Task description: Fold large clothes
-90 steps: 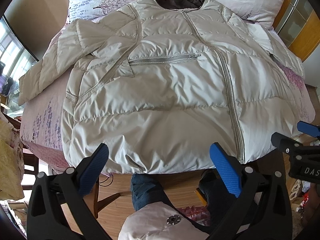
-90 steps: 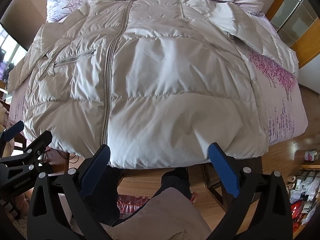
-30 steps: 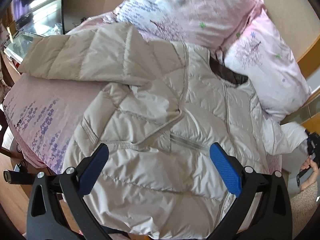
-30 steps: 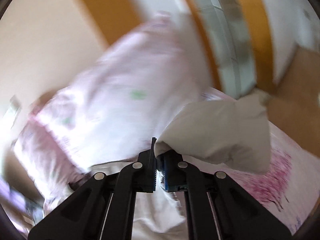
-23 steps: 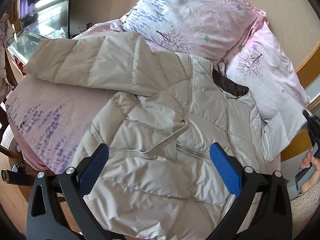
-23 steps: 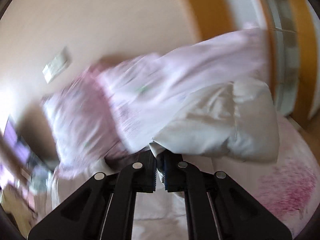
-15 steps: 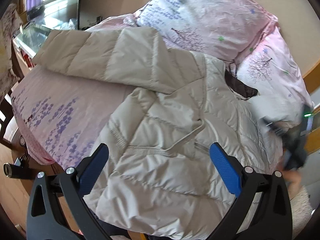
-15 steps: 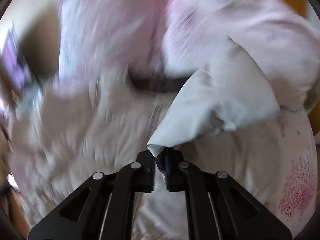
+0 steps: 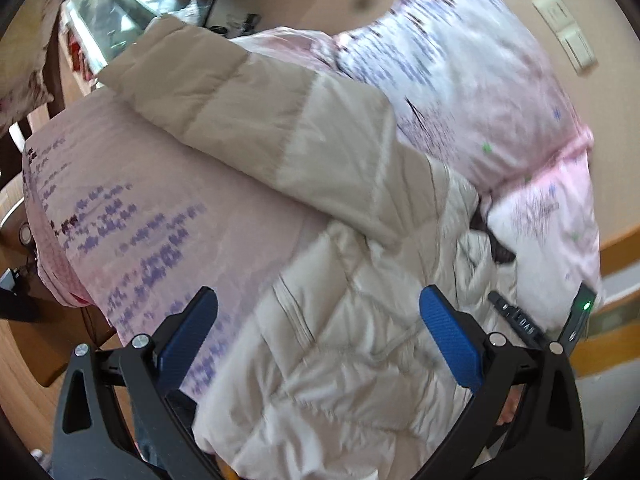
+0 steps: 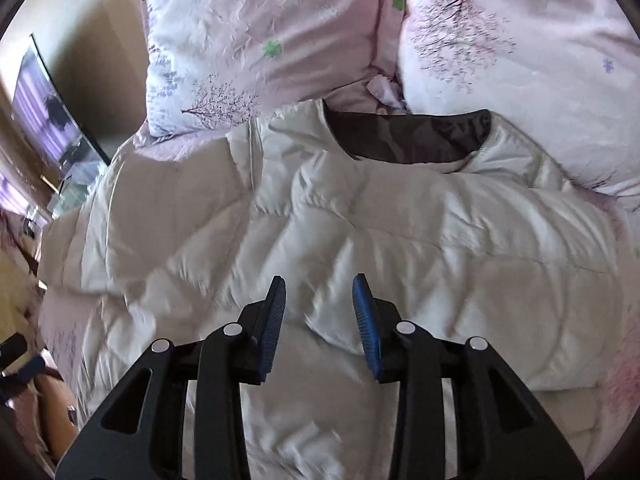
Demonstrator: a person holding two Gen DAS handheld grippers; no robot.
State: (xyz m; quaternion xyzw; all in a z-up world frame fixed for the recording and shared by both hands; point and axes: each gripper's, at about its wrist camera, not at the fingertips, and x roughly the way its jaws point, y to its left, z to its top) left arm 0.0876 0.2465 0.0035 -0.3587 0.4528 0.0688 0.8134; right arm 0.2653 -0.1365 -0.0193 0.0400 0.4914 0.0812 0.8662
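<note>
Item: beige quilted down jacket [image 10: 360,216], lying front-up on a bed [image 9: 132,184] with a pink floral sheet; its dark-lined collar [image 10: 408,136] lies against two pink floral pillows [image 10: 280,32] at the head of the bed.

Sleeves: one sleeve [image 9: 248,120] stretches flat across the sheet toward the bed's far corner, as it did a second ago. The other sleeve [image 10: 500,220] now lies folded across the chest of the jacket; a second ago it hung lifted in the air, pinched in the right claw.

Right claw [image 10: 320,312]: a second ago it was clamped on the sleeve end. Its blue-padded jaws are now opening, with a narrow gap between them. The folded cloth lies below and between the fingers, but the pads do not press on it. The claw points steeply down over the jacket's middle. In the left wrist view its black body shows at the jacket's far edge, a green light lit on it.

Left claw [image 9: 316,340]: jaws spread wide and holding nothing, unchanged from the earlier frames. It hangs over the jacket's side edge, where jacket meets bare sheet. This view has shifted sideways since a second ago, so more of the sheet shows.

Surroundings: wall switch plate [image 9: 568,36], glass-topped furniture [image 9: 120,16] beyond the bed, and a screen [image 10: 52,120] at the side.
</note>
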